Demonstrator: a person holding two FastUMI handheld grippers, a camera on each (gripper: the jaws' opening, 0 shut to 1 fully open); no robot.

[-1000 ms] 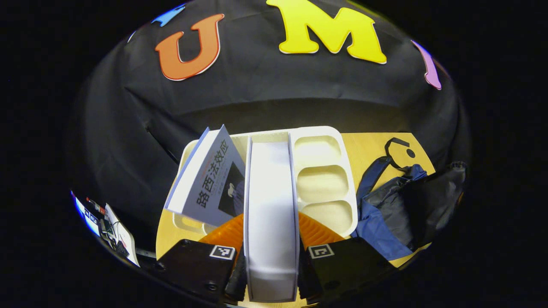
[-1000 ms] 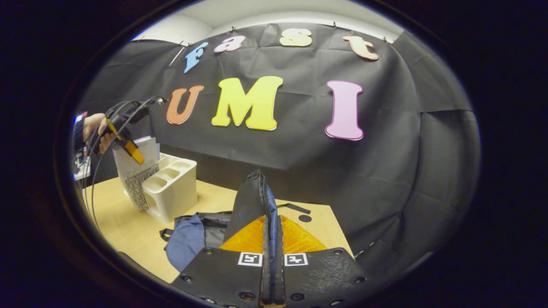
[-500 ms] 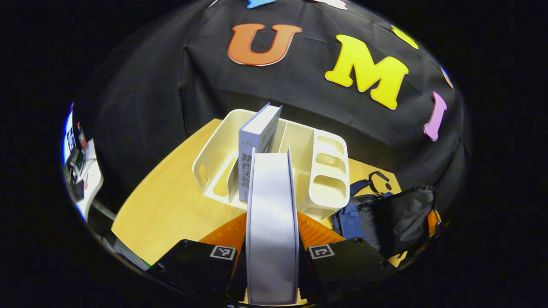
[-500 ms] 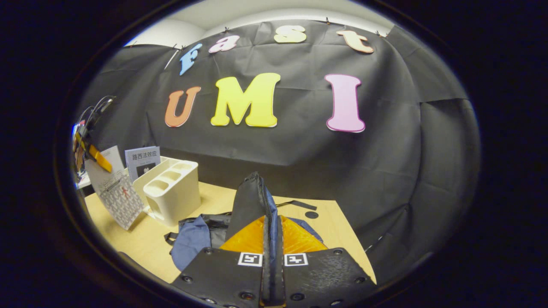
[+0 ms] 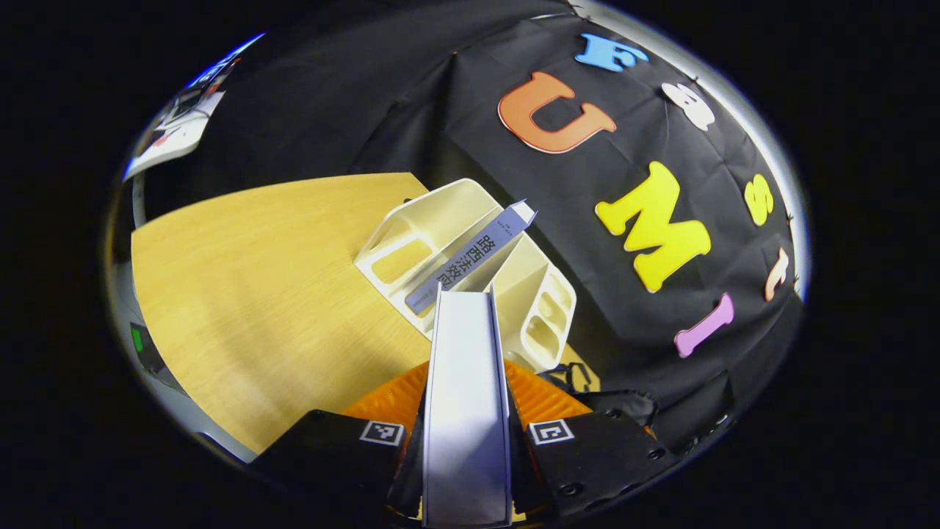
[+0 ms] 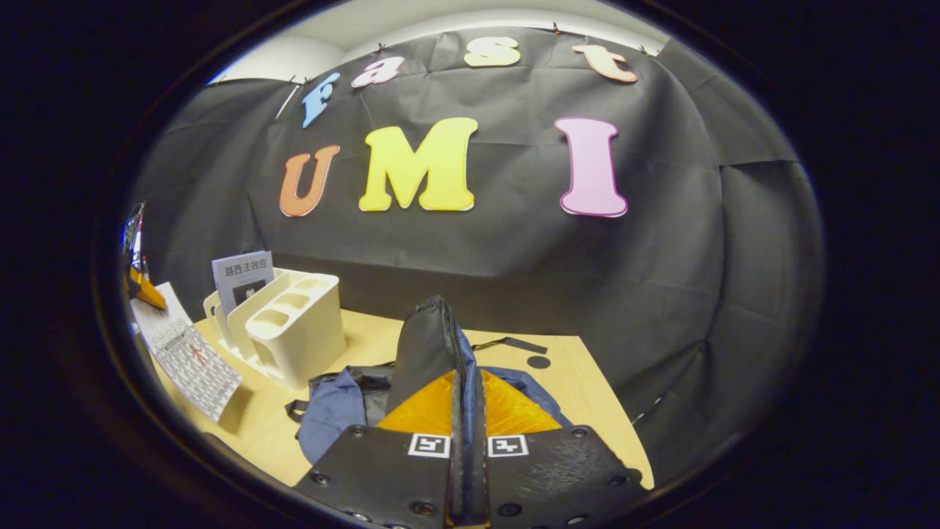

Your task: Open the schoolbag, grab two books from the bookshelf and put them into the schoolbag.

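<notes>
Left gripper (image 5: pixel 465 411): its orange fingers (image 5: pixel 382 400) are clamped on a white book (image 5: pixel 465 397), which stands edge-on between them and runs forward toward the bookshelf. In the right gripper view the same book (image 6: pixel 192 360) is seen at the far left, held tilted above the wooden surface (image 6: pixel 253 426), clear of the bookshelf (image 6: pixel 294 334).

Bookshelf (image 5: pixel 470 264): a cream plastic rack standing on the surface (image 5: pixel 250 294) near the black cloth wall. A second book (image 5: pixel 470 257) with a grey cover remains in one of its slots, leaning; it is also visible from the right gripper view (image 6: pixel 242 278).

Right gripper (image 6: pixel 467 441): its fingers are closed on the zipper edge of the schoolbag (image 6: pixel 433 353), lifting a dark flap upright. The rest of the schoolbag, blue and dark grey, lies slumped on the surface just beside the bookshelf. A black strap (image 6: pixel 510 343) trails behind it.
</notes>
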